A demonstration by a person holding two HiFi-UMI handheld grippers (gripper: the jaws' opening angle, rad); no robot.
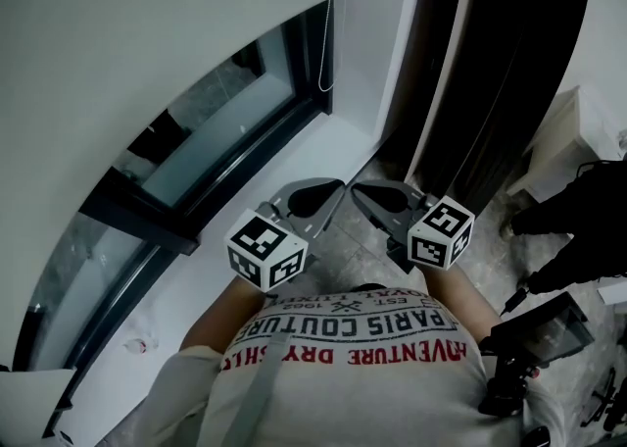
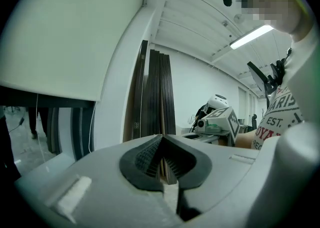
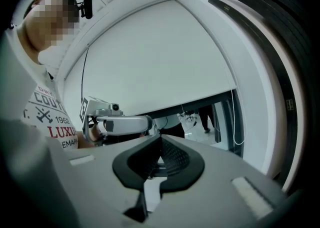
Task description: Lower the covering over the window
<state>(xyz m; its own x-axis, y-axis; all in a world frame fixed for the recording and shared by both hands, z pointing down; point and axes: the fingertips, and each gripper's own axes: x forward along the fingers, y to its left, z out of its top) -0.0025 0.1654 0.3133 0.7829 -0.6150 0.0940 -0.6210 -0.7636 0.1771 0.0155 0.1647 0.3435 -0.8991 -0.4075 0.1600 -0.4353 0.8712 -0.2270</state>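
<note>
- Blind (image 1: 147, 24): far left, pulled down over most of the window (image 1: 225, 131). A strip of glass shows under its hem, so I'd say the task isn't finished.
- Sill (image 1: 294, 156): white, runs below the glass, and nothing on it blocks a reach.
- Cord (image 1: 324, 53): a thin loop hanging at the blind's right edge, tight against the white frame. It's far from both grippers.
- Left gripper (image 1: 328, 188): near the chest, jaws pressed together with nothing between them, well apart from the cord.
- Right gripper (image 1: 364, 192): just beside the left one, tips almost facing it. Its jaws are also pressed together and empty.
- Risks:
  - Either jaw must spread before a grab, or it will only knock the cord aside.
  - The cord is thin and could slip between the pads.
  - The loop has two strands. The wrong one probably raises the blind, and pinching both likely jams it.
  - The cord sits in a corner, so a jaw could hit the frame.
- Dark panels (image 1: 490, 73): stacked upright, right of the cord. They narrow the approach from that side and could be bumped.
- Bystander's arm (image 1: 578, 210) and camera rig (image 1: 539, 332): near right, clear of the reach path.
</note>
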